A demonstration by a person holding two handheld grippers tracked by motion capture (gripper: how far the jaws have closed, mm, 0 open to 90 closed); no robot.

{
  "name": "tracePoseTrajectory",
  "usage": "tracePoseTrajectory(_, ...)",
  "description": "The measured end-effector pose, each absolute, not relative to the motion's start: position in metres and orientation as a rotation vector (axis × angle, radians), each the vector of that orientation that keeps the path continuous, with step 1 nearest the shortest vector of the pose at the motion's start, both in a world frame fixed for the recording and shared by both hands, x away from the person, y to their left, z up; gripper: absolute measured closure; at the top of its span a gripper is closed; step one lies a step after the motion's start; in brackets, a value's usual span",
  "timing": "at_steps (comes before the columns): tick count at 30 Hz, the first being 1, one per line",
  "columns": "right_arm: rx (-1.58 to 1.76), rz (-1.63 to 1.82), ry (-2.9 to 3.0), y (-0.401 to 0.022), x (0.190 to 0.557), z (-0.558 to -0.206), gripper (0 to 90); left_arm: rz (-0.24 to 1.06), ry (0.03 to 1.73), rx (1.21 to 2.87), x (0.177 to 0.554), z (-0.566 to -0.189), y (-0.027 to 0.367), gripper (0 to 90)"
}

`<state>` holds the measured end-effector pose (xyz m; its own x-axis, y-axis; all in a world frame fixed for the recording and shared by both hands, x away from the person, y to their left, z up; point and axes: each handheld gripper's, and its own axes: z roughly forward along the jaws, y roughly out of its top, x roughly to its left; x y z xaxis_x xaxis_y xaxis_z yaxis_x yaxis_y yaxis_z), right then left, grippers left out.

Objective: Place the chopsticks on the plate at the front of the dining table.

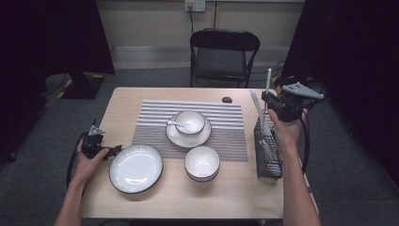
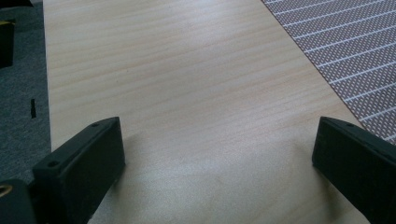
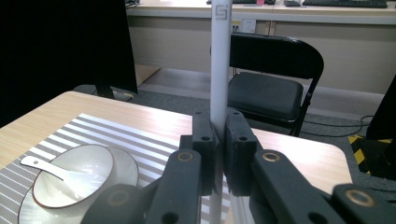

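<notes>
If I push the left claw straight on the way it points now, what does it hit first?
Probably nothing soon: ahead of the open left claw lies bare wooden table. The striped placemat stays off to one side, though depth is hard to judge.

Setting was an office-like lab: black curtains [image 1: 51,37] flanked a wooden table [image 1: 188,197], with folding chair [image 1: 223,56], wall socket [image 1: 195,5], and desks bearing keyboards [image 3: 345,3].
</notes>
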<state>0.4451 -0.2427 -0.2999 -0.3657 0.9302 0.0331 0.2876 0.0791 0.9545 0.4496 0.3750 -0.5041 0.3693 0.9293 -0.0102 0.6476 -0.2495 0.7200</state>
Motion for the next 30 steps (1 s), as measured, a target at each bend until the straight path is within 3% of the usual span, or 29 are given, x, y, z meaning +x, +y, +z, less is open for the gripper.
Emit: tracePoseTrajectory(30,1.100,1.303,1.734,-0.221,0.440,-0.266,84.7,0.567,1.362,1.992,0.449,-0.504,0.375,1.8)
